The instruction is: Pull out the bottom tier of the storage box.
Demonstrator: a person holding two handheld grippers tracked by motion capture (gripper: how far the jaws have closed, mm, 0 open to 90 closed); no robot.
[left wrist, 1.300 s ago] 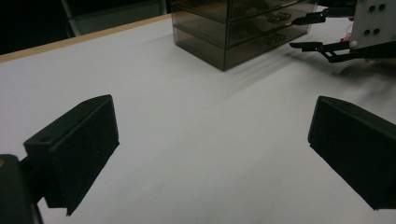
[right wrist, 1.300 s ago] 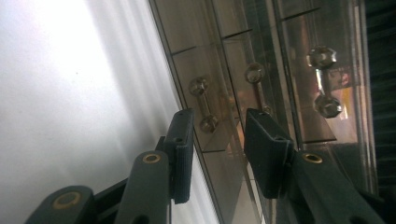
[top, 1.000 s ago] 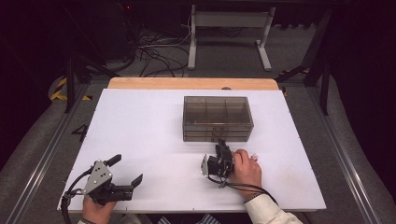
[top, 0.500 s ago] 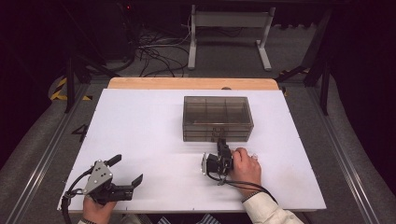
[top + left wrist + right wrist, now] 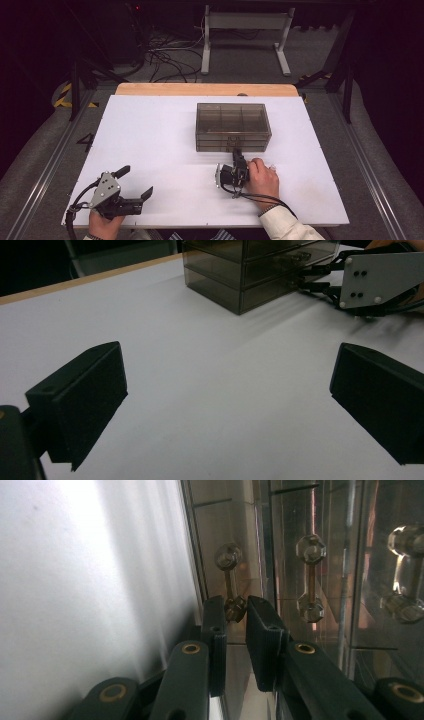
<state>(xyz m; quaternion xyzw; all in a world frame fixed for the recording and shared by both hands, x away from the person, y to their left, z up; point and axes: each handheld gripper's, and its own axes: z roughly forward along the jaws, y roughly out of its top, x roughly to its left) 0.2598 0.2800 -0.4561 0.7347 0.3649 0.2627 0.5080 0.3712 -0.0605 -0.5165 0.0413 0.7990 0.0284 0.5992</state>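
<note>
Smoky clear plastic drawer box (image 5: 233, 126) sits mid-surface (image 5: 150, 140) in the high view; the right gripper (image 5: 239, 156) reaches its front. A "4" (image 5: 85, 141) marks the floor. In the left gripper view, the left gripper (image 5: 225, 405) rests wide and empty. In the right gripper view, jaws have just been closing and now pinch a drawer's handle (image 5: 231, 582), seemingly the lowest. Next, likely a straight pull outward.
</note>
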